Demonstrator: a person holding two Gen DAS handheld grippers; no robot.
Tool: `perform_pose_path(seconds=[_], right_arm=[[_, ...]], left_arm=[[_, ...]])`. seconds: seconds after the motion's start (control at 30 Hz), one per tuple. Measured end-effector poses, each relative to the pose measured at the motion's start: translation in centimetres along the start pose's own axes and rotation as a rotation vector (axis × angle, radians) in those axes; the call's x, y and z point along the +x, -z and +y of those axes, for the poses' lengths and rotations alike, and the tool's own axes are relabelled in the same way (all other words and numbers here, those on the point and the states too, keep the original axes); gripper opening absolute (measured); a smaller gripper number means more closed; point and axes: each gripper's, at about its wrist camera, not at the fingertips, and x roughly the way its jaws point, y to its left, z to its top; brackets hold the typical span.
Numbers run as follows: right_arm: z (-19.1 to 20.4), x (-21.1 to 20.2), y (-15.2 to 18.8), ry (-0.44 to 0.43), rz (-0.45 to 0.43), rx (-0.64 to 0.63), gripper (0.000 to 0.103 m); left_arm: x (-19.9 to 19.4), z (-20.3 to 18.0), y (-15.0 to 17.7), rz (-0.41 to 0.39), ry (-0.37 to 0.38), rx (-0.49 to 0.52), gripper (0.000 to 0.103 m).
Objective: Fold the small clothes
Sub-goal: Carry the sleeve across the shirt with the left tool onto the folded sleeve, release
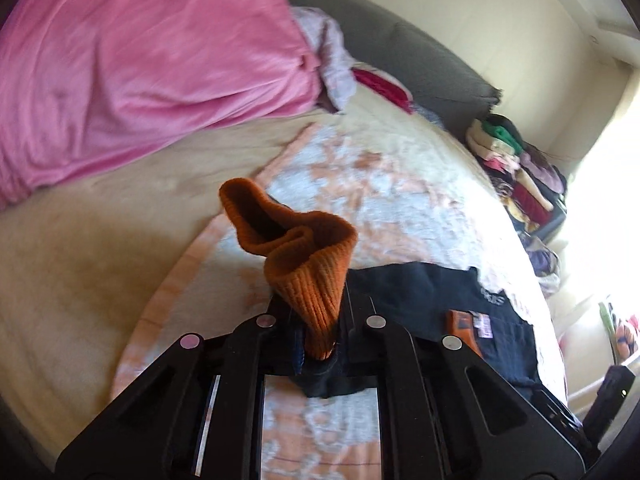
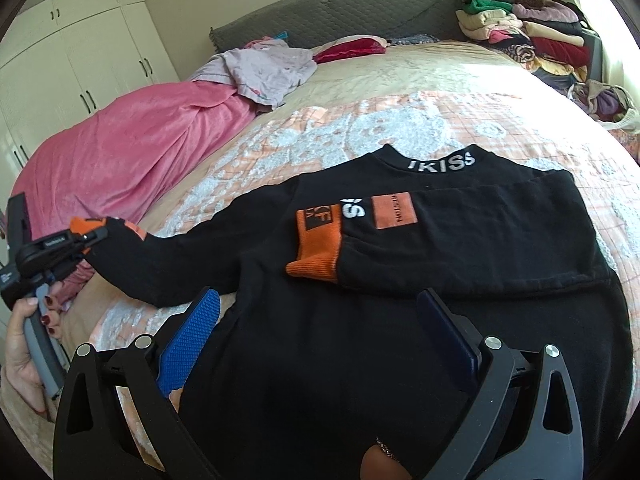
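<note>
the black sweatshirt (image 2: pixel 360 320) lies spread on the bed's peach floral cover (image 2: pixel 360 120), right sleeve folded across its chest. the left gripper (image 1: pixel 316 344) has its jaws pressed together, pinching the orange ribbed cuff (image 1: pixel 304 264) of the left sleeve (image 2: pixel 168 256), lifted off the bed. the right gripper (image 2: pixel 320 336) hangs over the sweatshirt's lower part, jaws spread, nothing between them. a pink blanket (image 2: pixel 132 148) lies bunched beside it.
</note>
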Motion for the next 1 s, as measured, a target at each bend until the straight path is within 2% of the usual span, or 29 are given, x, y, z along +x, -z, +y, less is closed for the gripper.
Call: perform_pose_path(seconds=[0.27, 0.63, 1.0], right_arm=[[-2.2, -2.4, 0.2, 0.026, -0.053, 0.035, 0.098], [-5.1, -5.0, 0.4, 0.065, -0.109, 0.09, 0.098], [-7.9, -6.7, 1.1, 0.121, -0.137, 0.136, 0.098]], left_arm=[[-0.7, -6.6, 0.0, -0.028, 0.099, 0.112, 0.005], [0.0, -13.9, 1.2, -0.002, 0.224, 0.208, 0.005], [1.9, -18.1, 3.7, 0.055, 0.292, 0.268, 0.005]])
